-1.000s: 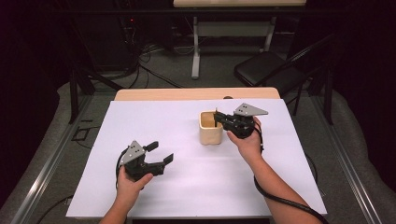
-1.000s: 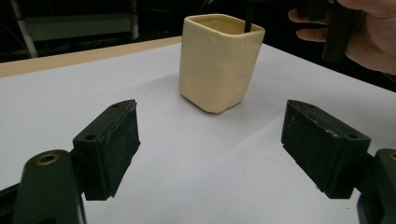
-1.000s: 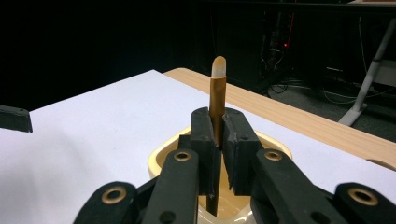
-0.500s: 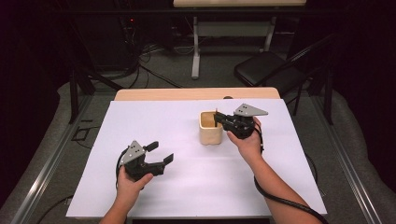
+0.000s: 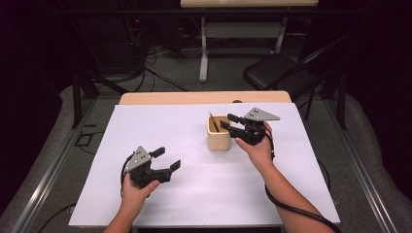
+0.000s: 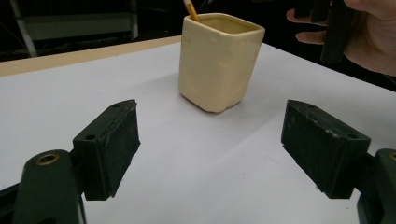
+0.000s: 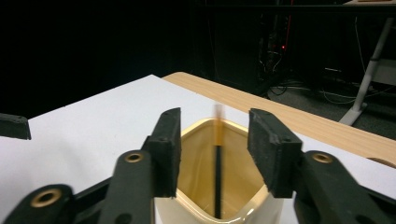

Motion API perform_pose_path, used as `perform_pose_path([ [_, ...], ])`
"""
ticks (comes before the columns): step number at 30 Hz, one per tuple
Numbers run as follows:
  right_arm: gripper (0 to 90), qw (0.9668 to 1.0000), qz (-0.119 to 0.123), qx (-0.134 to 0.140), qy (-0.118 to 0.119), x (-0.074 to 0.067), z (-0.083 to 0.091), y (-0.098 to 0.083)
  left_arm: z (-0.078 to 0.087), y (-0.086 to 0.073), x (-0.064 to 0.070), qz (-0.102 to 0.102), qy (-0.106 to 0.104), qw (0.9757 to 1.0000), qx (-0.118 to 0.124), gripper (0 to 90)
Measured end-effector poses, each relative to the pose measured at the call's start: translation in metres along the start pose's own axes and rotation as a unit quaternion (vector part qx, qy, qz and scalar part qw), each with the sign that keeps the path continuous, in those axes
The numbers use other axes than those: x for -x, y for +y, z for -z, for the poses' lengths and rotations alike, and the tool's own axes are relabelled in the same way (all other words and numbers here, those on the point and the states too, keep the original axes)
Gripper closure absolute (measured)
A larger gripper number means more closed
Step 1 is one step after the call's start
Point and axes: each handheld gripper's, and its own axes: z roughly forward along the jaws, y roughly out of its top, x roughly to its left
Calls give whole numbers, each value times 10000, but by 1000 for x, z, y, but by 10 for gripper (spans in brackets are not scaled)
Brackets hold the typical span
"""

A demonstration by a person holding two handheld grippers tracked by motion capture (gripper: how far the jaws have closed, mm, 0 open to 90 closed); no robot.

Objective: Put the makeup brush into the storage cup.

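Right hand-held gripper (image 7: 215, 154): hovering over the cup (image 5: 218, 133), jaws having just been opening, standing apart, the pencil (image 7: 217, 172) between them, untouched.
Pencil: standing in the cup, leaning on its far wall.
Cup: sitting on the white surface (image 5: 194, 194).
Left hand-held gripper (image 5: 167, 159): resting near the front, jaws wide apart, gripping nothing.

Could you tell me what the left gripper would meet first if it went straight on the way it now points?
Probably the cream cup: in the left gripper view it stands ahead of the open left gripper, roughly between its jaws, with bare white table before it. The distance is hard to judge.
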Motion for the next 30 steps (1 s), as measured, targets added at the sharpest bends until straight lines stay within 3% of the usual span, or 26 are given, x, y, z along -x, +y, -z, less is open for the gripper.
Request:
perform_pose_path([
  [14, 391, 9999, 91, 66, -46, -3, 1, 3, 0, 0, 0, 23, 48, 10000, 26, 191],
  [30, 351, 9998, 178, 62, -72, -3, 2, 9, -3, 1, -1, 51, -12, 10000, 11, 191],
])
